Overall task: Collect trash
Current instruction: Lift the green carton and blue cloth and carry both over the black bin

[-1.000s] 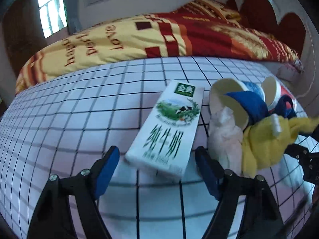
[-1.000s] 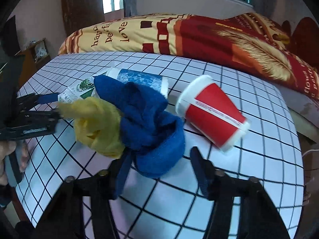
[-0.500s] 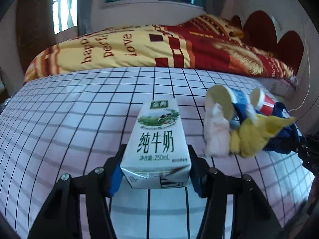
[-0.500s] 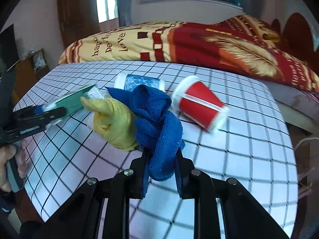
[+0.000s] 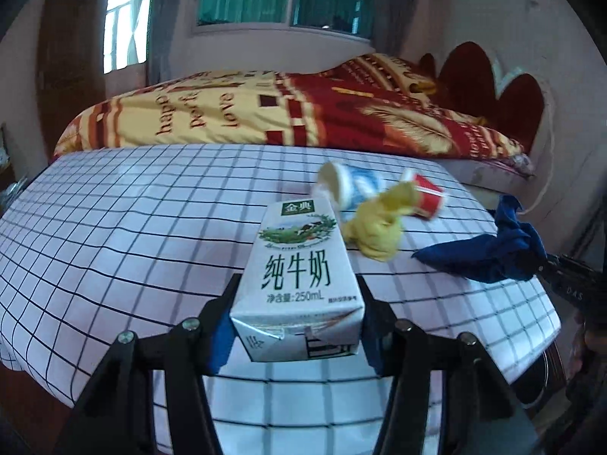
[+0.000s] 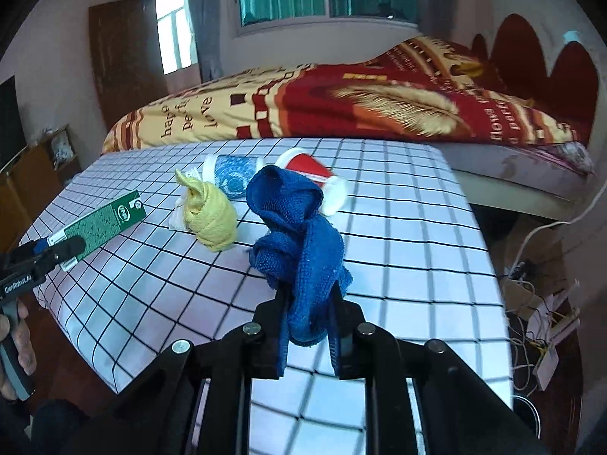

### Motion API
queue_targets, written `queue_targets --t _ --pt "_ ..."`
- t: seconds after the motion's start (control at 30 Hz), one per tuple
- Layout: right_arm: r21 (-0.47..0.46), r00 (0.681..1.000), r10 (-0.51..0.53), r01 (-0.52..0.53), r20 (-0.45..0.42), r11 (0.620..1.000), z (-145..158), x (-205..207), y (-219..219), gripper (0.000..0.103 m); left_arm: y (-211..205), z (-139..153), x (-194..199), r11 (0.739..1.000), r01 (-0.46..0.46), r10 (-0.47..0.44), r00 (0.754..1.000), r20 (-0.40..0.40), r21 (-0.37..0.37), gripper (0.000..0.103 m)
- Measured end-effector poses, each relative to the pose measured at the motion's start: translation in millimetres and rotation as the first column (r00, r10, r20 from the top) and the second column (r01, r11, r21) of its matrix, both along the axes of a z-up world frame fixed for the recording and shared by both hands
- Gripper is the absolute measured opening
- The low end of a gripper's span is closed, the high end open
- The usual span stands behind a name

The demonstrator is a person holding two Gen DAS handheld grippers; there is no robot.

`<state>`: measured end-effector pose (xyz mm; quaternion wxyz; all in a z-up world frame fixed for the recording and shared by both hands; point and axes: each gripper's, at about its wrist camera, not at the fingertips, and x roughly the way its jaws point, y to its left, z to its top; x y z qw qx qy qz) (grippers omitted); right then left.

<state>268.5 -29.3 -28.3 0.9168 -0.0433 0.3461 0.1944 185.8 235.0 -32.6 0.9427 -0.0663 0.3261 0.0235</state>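
My left gripper [image 5: 297, 305] is shut on a white milk carton [image 5: 299, 276] and holds it off the checked table [image 5: 114, 227]; the carton [image 6: 102, 223] also shows at the left of the right wrist view. My right gripper [image 6: 307, 303] has its jaws closing on a blue cloth [image 6: 299, 235], which the pads pinch and lift; the cloth [image 5: 489, 254] hangs at the right of the left wrist view. On the table lie a yellow cloth [image 5: 379, 227], a blue-and-white paper cup [image 5: 349, 185] and a red paper cup [image 5: 426, 195], both on their sides.
A white tissue [image 6: 176, 220] lies by the yellow cloth [image 6: 212, 216]. Behind the table is a bed with a red and yellow quilt [image 5: 265, 113]. Cables and a power strip [image 6: 538, 303] lie on the floor past the table's right edge.
Both grippers closed, the left on the milk carton, the right on the blue cloth. Both drew back and rose, lifting them; the blue cloth came away from the yellow one.
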Motion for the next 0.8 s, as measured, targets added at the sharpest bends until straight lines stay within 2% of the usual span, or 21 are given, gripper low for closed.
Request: queue_targets --t 0.2,0.47,0.8 --pt "0.032 0.999 -0.039 0.038 0.039 0.999 16 -29 -44 0.018 -53 5 -9 0.996 0.087 -0.087 0.996 0.018 -0.006 0.056" --pt "0.080 0.988 -0.135 0.130 0.073 0.988 31 -65 -115 0.018 -126 7 -10 0.977 0.214 -0.214 0.976 0.029 -0.003 0.056" --pt "0.052 0.961 -0.268 0.264 0.069 0.963 19 -92 -194 0.018 -203 8 -13 0.936 0.351 -0.352 0.936 0.023 0.025 0.056"
